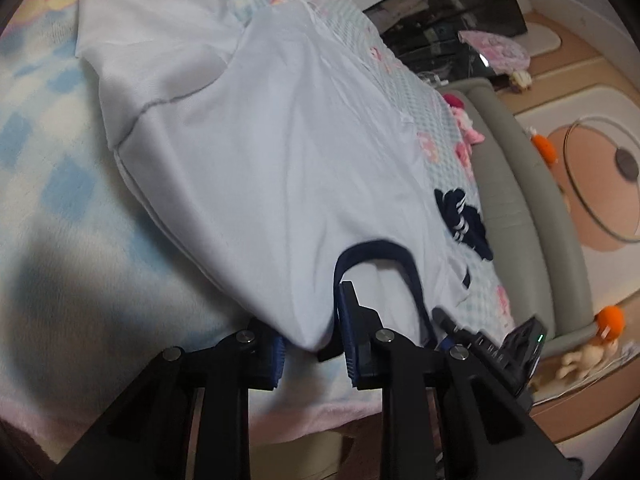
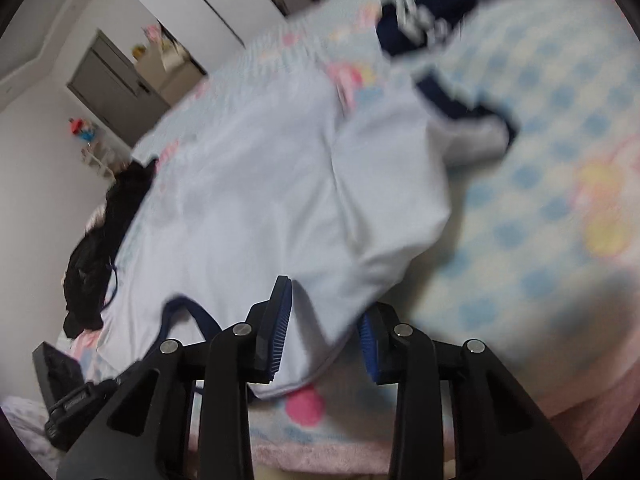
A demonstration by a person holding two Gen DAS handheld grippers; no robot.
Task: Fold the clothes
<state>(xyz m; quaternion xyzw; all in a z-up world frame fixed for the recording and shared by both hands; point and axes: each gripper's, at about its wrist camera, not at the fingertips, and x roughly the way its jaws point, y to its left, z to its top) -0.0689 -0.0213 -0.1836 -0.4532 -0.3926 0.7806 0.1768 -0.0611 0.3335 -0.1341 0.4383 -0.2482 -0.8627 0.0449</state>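
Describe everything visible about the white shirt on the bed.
The white shirt is thin, smooth fabric with navy trim at the neckline and sleeve cuffs. It lies spread and wrinkled on the checked blanket. Its near shoulders, either side of the collar, sit between the jaws of the left gripper and right gripper.

Your two wrist cameras sit low and close at the bed's (image 1: 60, 152) near edge, facing across it; both share the white shirt (image 1: 280, 160).

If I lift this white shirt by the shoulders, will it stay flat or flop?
Likely flop: the white shirt already sags and creases around both grippers. Probably light, since its thin cloth drapes over the bed. The sleeve may dangle.
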